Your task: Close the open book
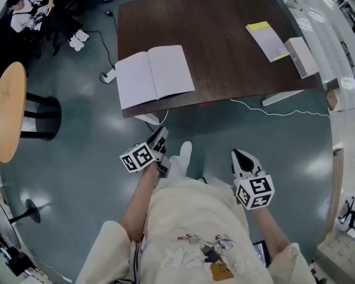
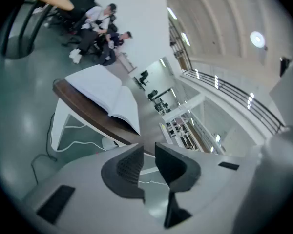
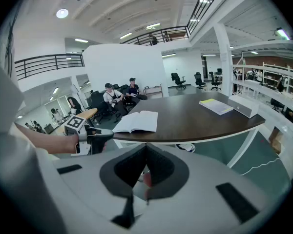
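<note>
The open book (image 1: 154,76) lies flat, white pages up, at the near left corner of the dark brown table (image 1: 225,70). Both grippers hang over the floor, short of the table's near edge. My left gripper (image 1: 160,135) is just below the book's corner, its jaws a little apart with nothing between them. My right gripper (image 1: 237,155) is farther right, shut and empty. In the left gripper view the book (image 2: 105,94) sits above the left gripper (image 2: 149,152). In the right gripper view the book (image 3: 136,122) lies beyond the right gripper (image 3: 146,152).
A closed booklet with a yellow strip (image 1: 267,40) and a white box (image 1: 300,57) lie at the table's right side. A round wooden table (image 1: 6,111) stands at left. Seated people (image 1: 29,10) are far left. A white cable (image 1: 272,111) runs over the floor.
</note>
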Demonstrator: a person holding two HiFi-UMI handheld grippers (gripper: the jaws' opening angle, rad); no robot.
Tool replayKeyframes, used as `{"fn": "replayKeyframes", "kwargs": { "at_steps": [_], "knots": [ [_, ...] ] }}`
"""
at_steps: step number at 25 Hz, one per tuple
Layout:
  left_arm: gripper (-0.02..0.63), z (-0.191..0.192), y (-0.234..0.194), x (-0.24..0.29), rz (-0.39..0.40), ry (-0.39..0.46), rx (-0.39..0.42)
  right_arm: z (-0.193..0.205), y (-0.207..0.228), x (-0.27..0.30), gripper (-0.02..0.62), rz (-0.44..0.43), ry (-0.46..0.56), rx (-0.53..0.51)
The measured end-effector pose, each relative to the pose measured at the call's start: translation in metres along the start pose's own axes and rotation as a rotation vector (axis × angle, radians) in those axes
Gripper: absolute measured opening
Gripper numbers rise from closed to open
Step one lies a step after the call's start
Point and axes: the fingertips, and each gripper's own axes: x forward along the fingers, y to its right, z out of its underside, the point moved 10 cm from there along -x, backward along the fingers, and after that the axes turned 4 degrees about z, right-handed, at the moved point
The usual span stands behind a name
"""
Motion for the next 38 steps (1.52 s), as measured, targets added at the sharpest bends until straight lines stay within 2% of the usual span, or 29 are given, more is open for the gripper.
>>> {"fn": "replayKeyframes", "kwargs": {
  "at_steps": [3,5,7,9,13,16,23,27,30,34,38],
  "knots": [
    [0.007,0.036,0.052,-0.03,-0.03,-0.061,0.246,0.021,-0.012,-0.022,0.005,-0.014,0.02,-0.008],
    [0.006,0.064,0.087,-0.056,-0.071,-0.088,0.384,0.034,-0.023,-0.04,0.005,-0.029,0.028,-0.018],
    [0.006,0.092,0.12,-0.084,-0.117,-0.107,0.493,0.047,-0.037,-0.058,0.005,-0.049,0.034,-0.03],
    [0.006,0.121,0.148,-0.108,-0.139,-0.115,0.555,0.06,-0.048,-0.073,0.005,-0.07,0.033,-0.038],
    [0.006,0.172,0.183,-0.149,-0.147,-0.141,0.595,0.084,-0.068,-0.101,0.005,-0.107,0.031,-0.047],
    [0.006,0.19,0.193,-0.174,-0.151,-0.161,0.606,0.092,-0.089,-0.116,0.005,-0.116,0.025,-0.044],
    [0.006,0.202,0.204,-0.198,-0.12,-0.194,0.592,0.096,-0.114,-0.129,0.005,-0.103,0.022,-0.013],
    [0.006,0.206,0.206,-0.204,-0.121,-0.186,0.597,0.103,-0.117,-0.132,0.006,-0.178,0.023,0.025],
    [0.006,0.207,0.206,-0.206,-0.125,-0.171,0.6,0.106,-0.124,-0.134,0.006,-0.23,0.025,0.0],
    [0.006,0.213,0.208,-0.208,-0.131,-0.154,0.592,0.106,-0.131,-0.134,0.006,-0.266,0.037,-0.067],
    [0.006,0.224,0.206,-0.209,-0.15,-0.145,0.552,0.108,-0.128,-0.128,0.006,-0.279,0.042,-0.058]
  ]
}}
